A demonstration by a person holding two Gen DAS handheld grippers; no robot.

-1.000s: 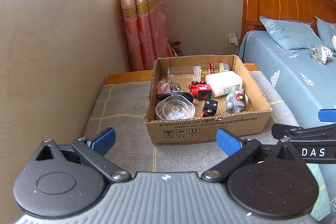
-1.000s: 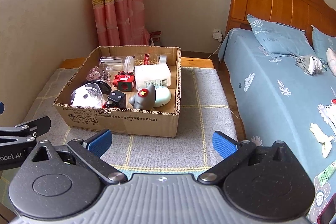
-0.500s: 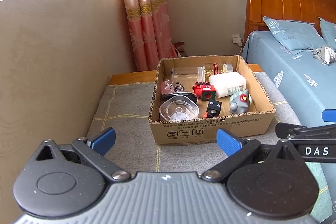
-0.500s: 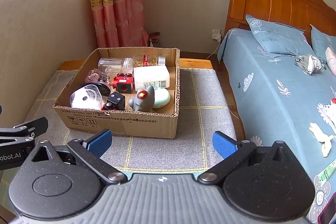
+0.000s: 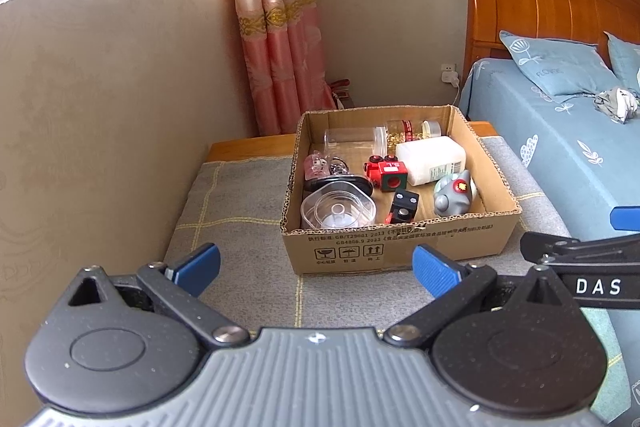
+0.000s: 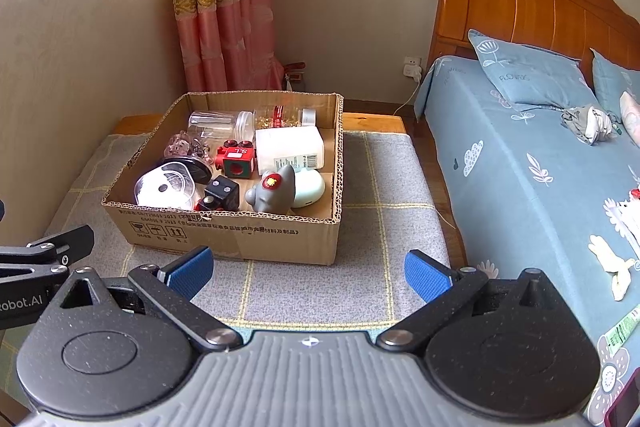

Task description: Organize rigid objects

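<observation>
A cardboard box sits on a grey checked mat. Inside lie a white bottle, a red toy block, a black cube, a grey figure, clear jars and a clear round container. My left gripper and right gripper both stand open and empty, short of the box's near side.
A bed with blue bedding and a wooden headboard runs along the right. A beige wall closes the left side, with a pink curtain in the corner behind the box. Bare mat lies between grippers and box.
Both grippers have drawn back a little from the box, and the left view has swung slightly left. Nothing in the box has moved; both grippers stay open.
</observation>
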